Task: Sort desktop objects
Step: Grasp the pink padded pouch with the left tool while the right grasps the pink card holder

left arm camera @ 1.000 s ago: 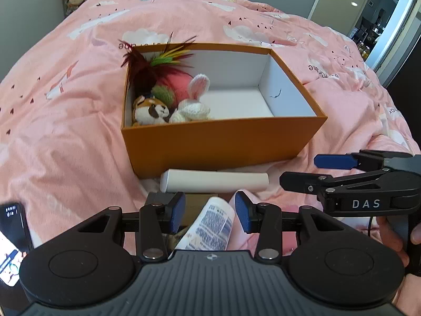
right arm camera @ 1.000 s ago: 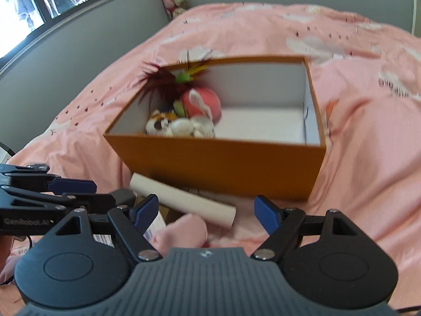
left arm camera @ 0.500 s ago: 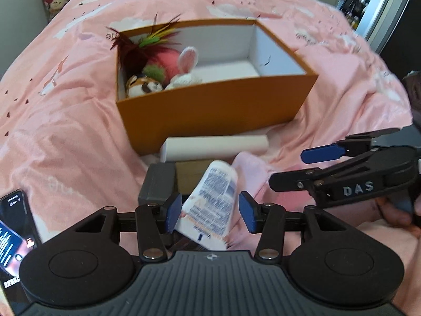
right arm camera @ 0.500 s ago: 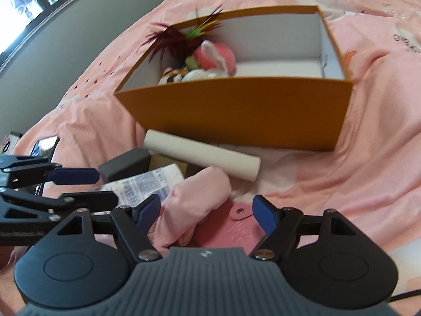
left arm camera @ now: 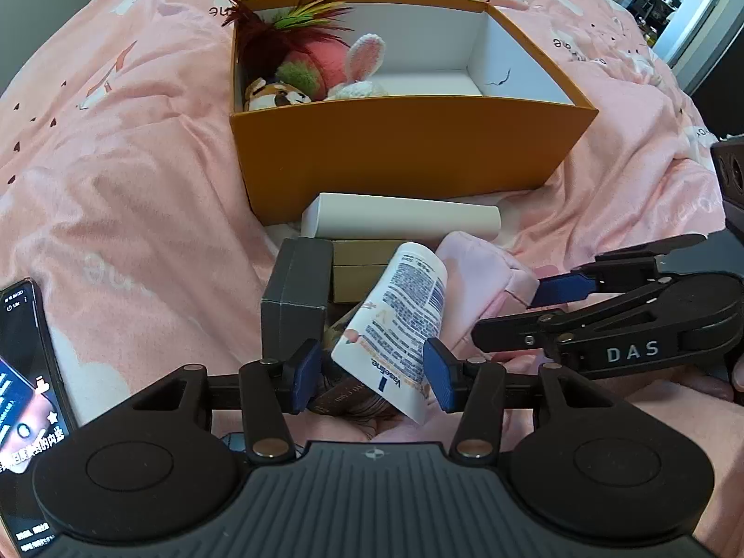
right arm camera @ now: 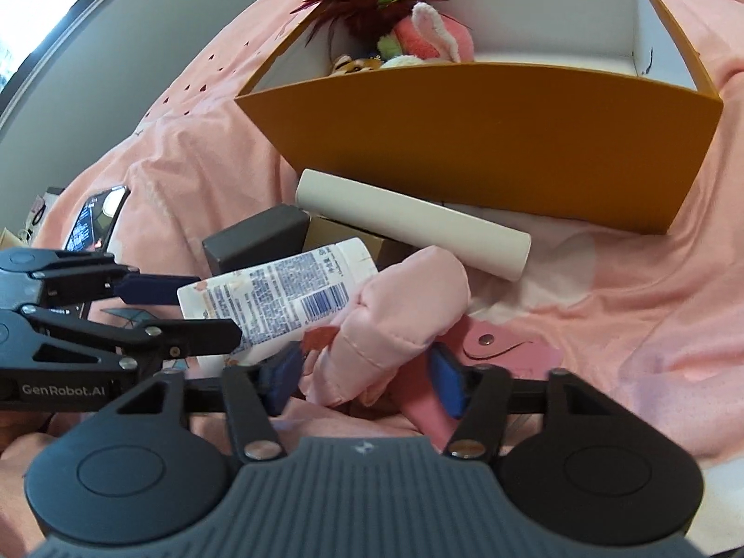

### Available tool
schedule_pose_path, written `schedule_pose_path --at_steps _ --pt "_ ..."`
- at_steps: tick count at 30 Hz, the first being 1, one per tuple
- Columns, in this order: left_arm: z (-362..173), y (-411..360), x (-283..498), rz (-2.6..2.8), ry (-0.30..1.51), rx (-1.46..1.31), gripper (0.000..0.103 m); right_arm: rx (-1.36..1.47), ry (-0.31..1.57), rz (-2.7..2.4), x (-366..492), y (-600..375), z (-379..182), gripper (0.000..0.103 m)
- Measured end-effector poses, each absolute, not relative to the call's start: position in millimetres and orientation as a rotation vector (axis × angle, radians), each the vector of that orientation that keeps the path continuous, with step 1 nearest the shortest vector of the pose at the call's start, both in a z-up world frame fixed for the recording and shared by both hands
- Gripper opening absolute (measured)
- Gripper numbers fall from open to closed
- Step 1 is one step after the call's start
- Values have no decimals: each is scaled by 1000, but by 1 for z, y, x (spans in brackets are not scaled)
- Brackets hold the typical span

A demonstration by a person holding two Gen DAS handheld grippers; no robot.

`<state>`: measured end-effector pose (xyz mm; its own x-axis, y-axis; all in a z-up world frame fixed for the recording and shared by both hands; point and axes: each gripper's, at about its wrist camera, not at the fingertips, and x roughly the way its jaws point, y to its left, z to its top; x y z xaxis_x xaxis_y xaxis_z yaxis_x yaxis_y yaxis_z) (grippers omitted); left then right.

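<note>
A pink bedspread (left arm camera: pixel 116 195) carries everything. Toward the head of the bed stands an orange box (left arm camera: pixel 400 149) with a white inside; plush toys (left arm camera: pixel 325 74) and a tuft of red and green feathers (left arm camera: pixel 288 23) fill its left end, the rest of the floor is bare. Against the box's near wall lies a white tube (left arm camera: pixel 400 221), and just before that a tan carton (left arm camera: pixel 358 269) with a grey box (left arm camera: pixel 297 293) at its left.

The left gripper (left arm camera: pixel 372 372) points steeply down over a white lotion tube (left arm camera: pixel 400 321). The tube lies tilted between the blue pads, cap end toward the camera; "Vaseline" reads along that end, with dense small print and a barcode higher up. The jaws have just been opening and stand apart: the right pad is at the tube's edge, the left pad clear of it, so no grip shows. Under the tube lies a dark card with small lettering too fine to read.

The right gripper (right arm camera: pixel 362 381) has just been closing, its pads on either side of a pink pouch (right arm camera: pixel 400 321) that lies just right of the lotion tube; whether they press it cannot be told. A pink flap with a snap (right arm camera: pixel 488 339) lies beside it.

The right gripper's side reads "DAS" in the left view; the left one reads "GenRobot.AI" in the right view. A phone (left arm camera: pixel 23 358), screen lit with Chinese text, lies at the bed's left edge.
</note>
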<state>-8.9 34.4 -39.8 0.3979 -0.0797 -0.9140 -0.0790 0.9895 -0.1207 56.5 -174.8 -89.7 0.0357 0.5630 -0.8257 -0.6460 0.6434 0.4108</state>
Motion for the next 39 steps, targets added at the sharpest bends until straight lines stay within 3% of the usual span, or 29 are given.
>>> schedule_pose_path --at_steps 9,20,31,39 --pt "-15 15 -8 -104 1045 -30 57 -135 1226 876 66 -198 -80 58" --pt "-46 -43 14 -292 1150 218 57 -147 1350 839 57 -216 -101 58" --pt "-74 -55 29 -324 1196 215 57 3 1431 742 84 -230 -119 52" --pt "-83 -49 34 -290 1228 168 42 50 1521 726 101 -222 -146 58"
